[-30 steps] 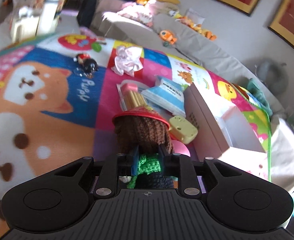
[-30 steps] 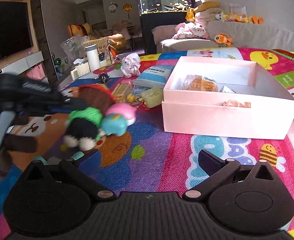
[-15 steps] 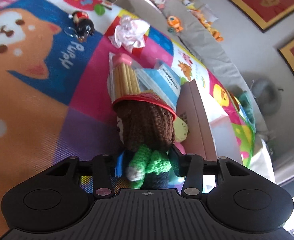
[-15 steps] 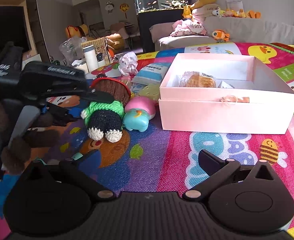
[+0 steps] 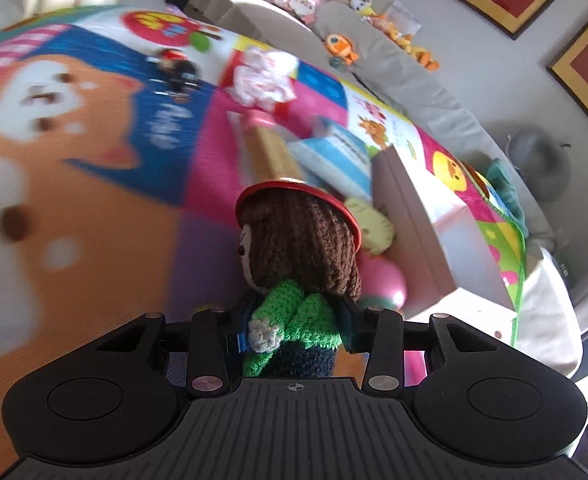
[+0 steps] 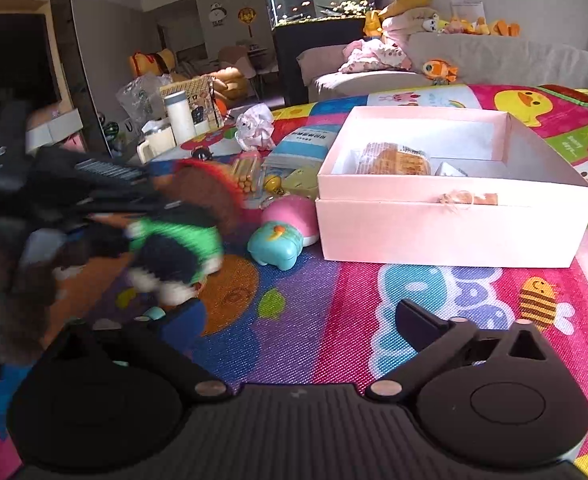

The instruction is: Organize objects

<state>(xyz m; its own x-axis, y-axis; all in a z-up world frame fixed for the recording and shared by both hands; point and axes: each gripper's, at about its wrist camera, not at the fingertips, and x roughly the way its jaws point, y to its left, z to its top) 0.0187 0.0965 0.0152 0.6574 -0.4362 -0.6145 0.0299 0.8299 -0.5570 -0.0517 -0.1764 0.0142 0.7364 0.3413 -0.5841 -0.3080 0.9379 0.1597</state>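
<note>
— What does the left claw (image 5: 294, 332) hold?
— A crocheted doll (image 5: 298, 256): brown hair, red hat brim, green sweater, navy legs, above the play mat (image 6: 334, 312). Its jaws are closing around the doll's body.

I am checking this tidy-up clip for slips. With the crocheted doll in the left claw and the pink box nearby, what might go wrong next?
1. The left claw is closing on only the waist of the crocheted doll with brown hair and green top, so its heavy head may tip or slip.
2. The pink and teal plastic toy lies close below; a low swing may knock it.
3. The open pink cardboard box has a raised wall that dangling feet may catch.
</note>
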